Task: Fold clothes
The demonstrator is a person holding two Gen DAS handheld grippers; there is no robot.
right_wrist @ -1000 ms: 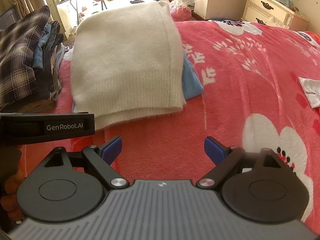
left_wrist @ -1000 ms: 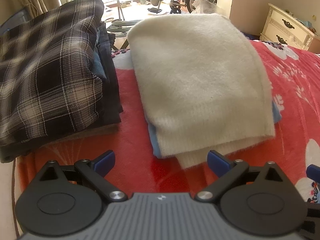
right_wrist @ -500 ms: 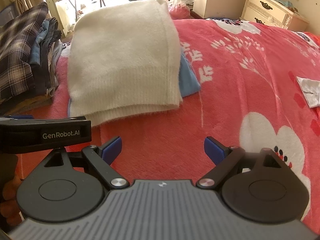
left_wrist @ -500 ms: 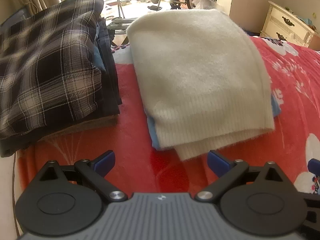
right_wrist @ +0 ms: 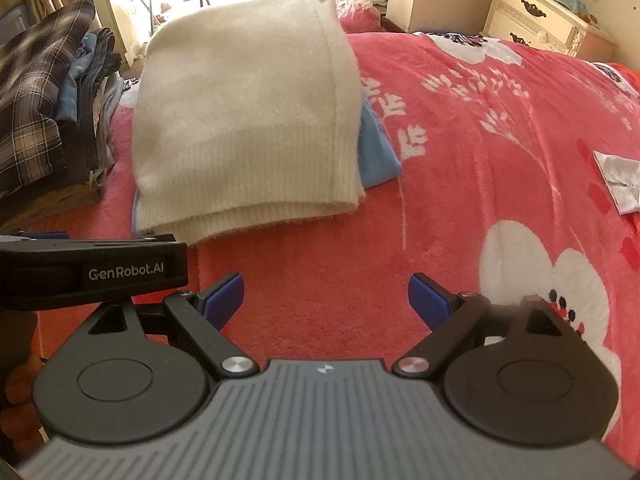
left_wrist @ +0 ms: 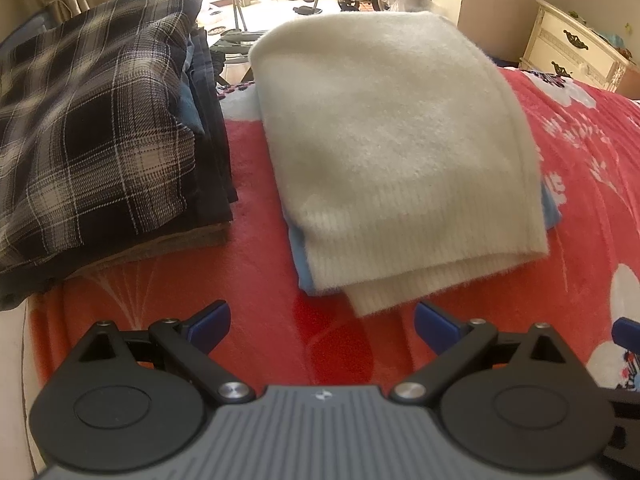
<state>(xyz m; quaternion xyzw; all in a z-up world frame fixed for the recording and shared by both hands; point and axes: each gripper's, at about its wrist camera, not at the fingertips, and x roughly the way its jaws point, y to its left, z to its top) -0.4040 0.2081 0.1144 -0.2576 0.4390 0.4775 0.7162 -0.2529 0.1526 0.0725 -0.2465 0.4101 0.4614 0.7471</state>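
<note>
While both sets of blue-tipped fingers stand spread wide with nothing between them, the left gripper (left_wrist: 322, 322) and the right gripper (right_wrist: 326, 294) hang side by side above a bare patch of the bed (right_wrist: 500, 128), each released and touching no cloth. In the right wrist view the black body of the left gripper shows at the left edge, close beside the right one.

Just beyond the fingertips lies the folded cream sweater (left_wrist: 392, 152), its ribbed hem toward the grippers and doubled into two layers at the near edge. It rests on a light blue garment (right_wrist: 376, 152), which peeks out along the sweater's right side and under its near left corner. Together they make one low pile of two pieces on the red blanket with white flowers.

To the left, near but apart from the sweater, stands a second, taller stack of clothes (left_wrist: 208, 128); a dark plaid shirt (left_wrist: 92, 144) lies on top, with denim and other dark pieces beneath it and a brownish layer at the bottom. The exact number of pieces in it cannot be told.

One small white crumpled scrap (right_wrist: 620, 180) lies alone on the blanket far to the right. One cream dresser (right_wrist: 536, 16) stands past the bed against the wall, both visible drawers closed.
</note>
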